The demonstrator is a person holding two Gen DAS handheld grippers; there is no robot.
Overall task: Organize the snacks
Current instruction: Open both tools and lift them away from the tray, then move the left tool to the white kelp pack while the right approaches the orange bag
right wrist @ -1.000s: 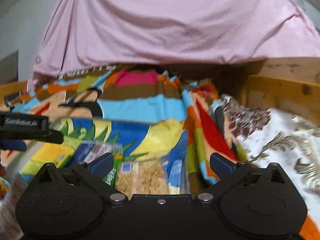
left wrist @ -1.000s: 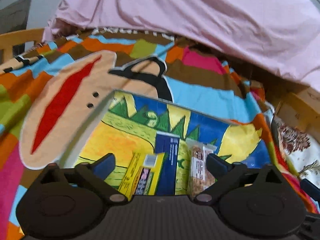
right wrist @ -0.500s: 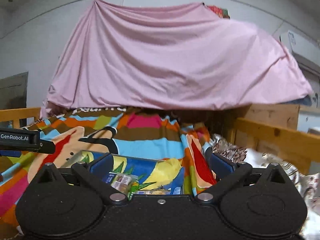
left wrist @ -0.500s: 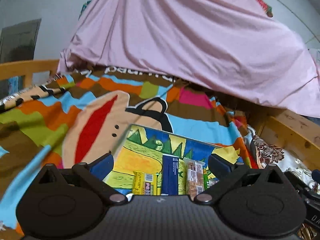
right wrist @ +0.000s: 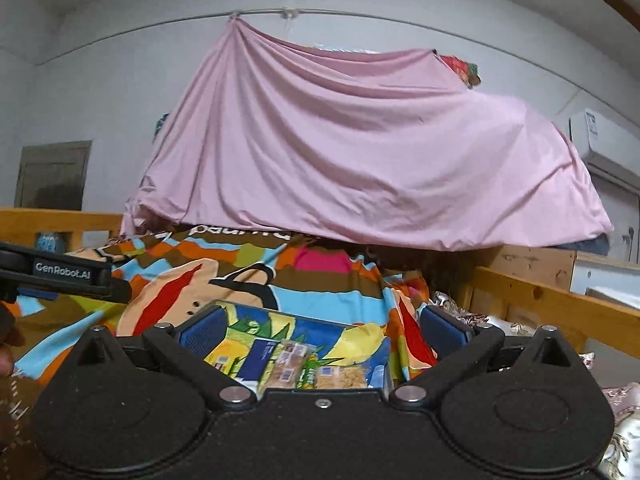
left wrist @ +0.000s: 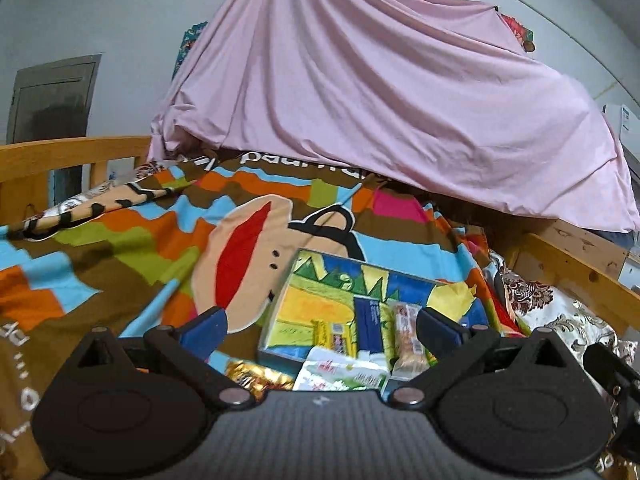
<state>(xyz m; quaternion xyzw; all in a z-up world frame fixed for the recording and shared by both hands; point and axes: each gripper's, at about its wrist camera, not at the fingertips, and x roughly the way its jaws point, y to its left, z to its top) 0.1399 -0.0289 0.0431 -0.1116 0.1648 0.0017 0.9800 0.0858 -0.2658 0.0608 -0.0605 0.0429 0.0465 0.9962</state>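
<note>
I held my left gripper [left wrist: 320,326] with its fingers spread wide and nothing between them; my right gripper [right wrist: 320,330] was spread the same way, also empty. Ahead of both, between the fingertips, lay the shallow tray [left wrist: 288,308] with its bright cartoon lining, resting on the striped blanket [left wrist: 120,248]; in it lay a yellow bar [left wrist: 334,334], a dark blue packet [left wrist: 368,326] and a clear-wrapped cracker pack [left wrist: 406,332], side by side near the tray's closer edge; from the right wrist I saw the blue packet [right wrist: 258,360], two cracker packs [right wrist: 286,366] and a crumbly snack pack [right wrist: 344,376] in the same tray [right wrist: 360,330]. Just short of the tray, closest to my left gripper, a white-and-green pouch [left wrist: 340,374] and a gold-wrapped snack [left wrist: 256,376] lay outside it on the blanket.
</note>
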